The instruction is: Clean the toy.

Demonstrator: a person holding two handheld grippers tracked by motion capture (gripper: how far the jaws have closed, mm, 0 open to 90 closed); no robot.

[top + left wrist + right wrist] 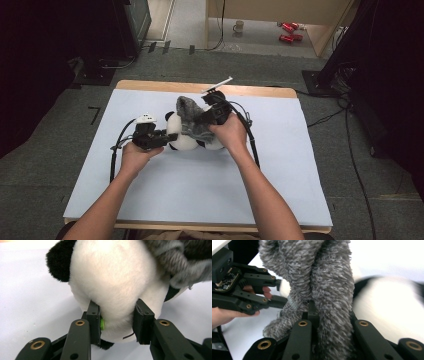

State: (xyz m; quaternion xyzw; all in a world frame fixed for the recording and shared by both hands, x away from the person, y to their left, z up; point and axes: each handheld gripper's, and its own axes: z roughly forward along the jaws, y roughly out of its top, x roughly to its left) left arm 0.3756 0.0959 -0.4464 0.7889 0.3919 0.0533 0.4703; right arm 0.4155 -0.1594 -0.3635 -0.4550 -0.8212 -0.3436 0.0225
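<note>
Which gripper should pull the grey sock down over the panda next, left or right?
Right. The right gripper is already shut on the grey sock, draped over the panda. The left gripper pinches the panda's white body, so it is better kept as the anchor.

Panda (182, 136) lies on the desk (200, 185), around its middle, toward the far edge. Sock (192, 117) sits on top of the panda, draped over its right part and rising behind it. Left claw (162, 138) is at the panda's left, touching it; in the left gripper view the jaws flank the panda (112, 285), pads pressed into it, sock (175, 260) at upper right. Right claw (207, 120) is at the sock's right. In the right gripper view the sock (324, 290) stands between the jaws, left claw (278, 283) to its left, panda (387, 312) to its right. Mug (239, 26) stands on the floor beyond the desk.
</note>
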